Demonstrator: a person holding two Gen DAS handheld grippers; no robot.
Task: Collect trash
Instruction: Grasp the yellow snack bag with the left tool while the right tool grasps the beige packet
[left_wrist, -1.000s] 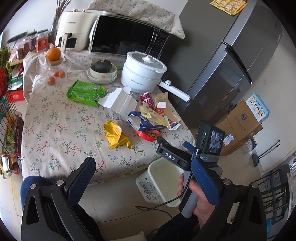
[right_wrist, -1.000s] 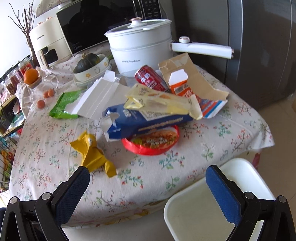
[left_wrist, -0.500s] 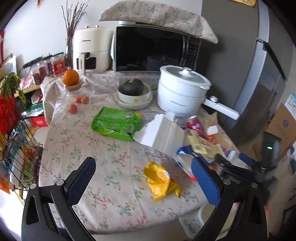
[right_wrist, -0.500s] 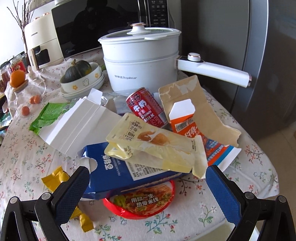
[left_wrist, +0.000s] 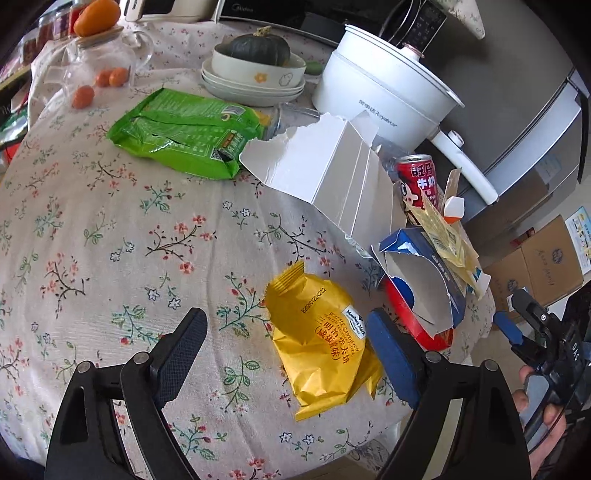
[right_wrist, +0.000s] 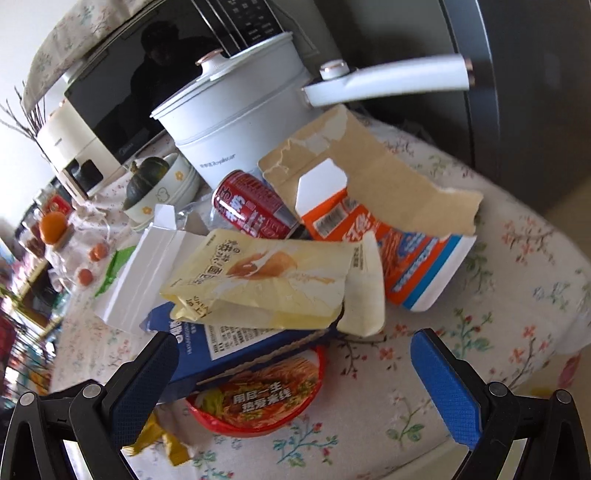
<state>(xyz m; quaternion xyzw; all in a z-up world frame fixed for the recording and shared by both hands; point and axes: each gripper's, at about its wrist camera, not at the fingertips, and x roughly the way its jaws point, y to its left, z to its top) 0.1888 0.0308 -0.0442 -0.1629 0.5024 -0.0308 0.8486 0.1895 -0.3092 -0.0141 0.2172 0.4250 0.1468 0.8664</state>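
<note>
Trash lies on the floral tablecloth (left_wrist: 92, 236). My left gripper (left_wrist: 284, 354) is open, its fingers either side of a yellow wrapper (left_wrist: 321, 343) near the table's front edge. A green bag (left_wrist: 181, 133), torn white carton (left_wrist: 332, 173), red can (left_wrist: 417, 184) and torn blue box (left_wrist: 424, 280) lie beyond. My right gripper (right_wrist: 295, 373) is open just above a red noodle-cup lid (right_wrist: 258, 398), under the blue box (right_wrist: 236, 343). A pale yellow wrapper (right_wrist: 266, 277), the red can (right_wrist: 251, 210) and an orange-blue carton (right_wrist: 391, 240) are piled behind.
A white electric pot (right_wrist: 240, 122) with a long handle (right_wrist: 388, 85), a bowl with a squash (left_wrist: 258, 59), a microwave (right_wrist: 140, 88) and a glass jar (left_wrist: 99, 62) stand at the back. A grey fridge (left_wrist: 517, 92) is to the right, cardboard boxes (left_wrist: 539, 266) on the floor.
Both grippers have moved forward and down toward the table. The left now straddles the yellow wrapper; the right is close over the pile, and the white bin has dropped out of view.
</note>
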